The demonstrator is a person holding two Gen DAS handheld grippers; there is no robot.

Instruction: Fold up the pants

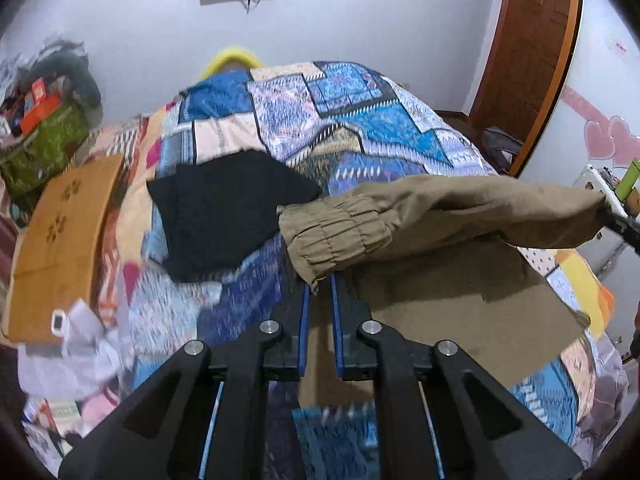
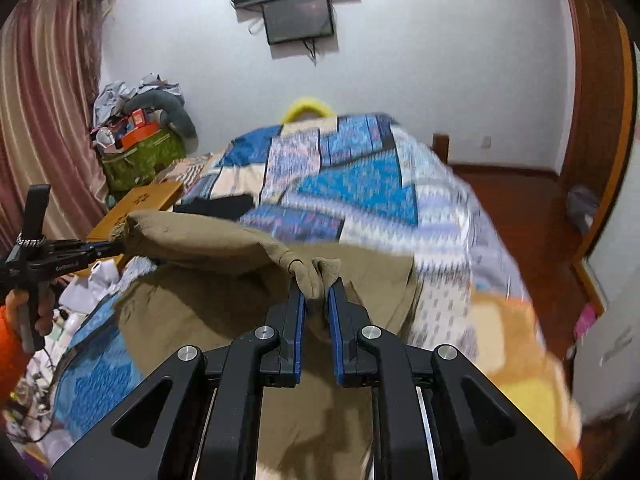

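Note:
Khaki pants (image 1: pixel 460 216) lie partly on the patchwork bedspread (image 1: pixel 352 128) and are lifted at two ends. My left gripper (image 1: pixel 320 280) is shut on the gathered elastic cuff (image 1: pixel 336 236) of the pants. My right gripper (image 2: pixel 317 286) is shut on a bunched edge of the pants (image 2: pixel 224 248) at the other end. The right gripper also shows at the right edge of the left wrist view (image 1: pixel 618 220). The left gripper shows at the left of the right wrist view (image 2: pixel 108 249). A raised fold of fabric hangs between them above the flat part of the pants (image 2: pixel 224 312).
A black garment (image 1: pixel 224 208) lies on the bed beyond the cuff. A tan cardboard box (image 1: pixel 60 248) and white clutter (image 1: pixel 84 344) sit at the bed's left side. A pile with a green bag (image 2: pixel 140 152) stands by the curtain. A wooden door (image 1: pixel 536 44) is at the right.

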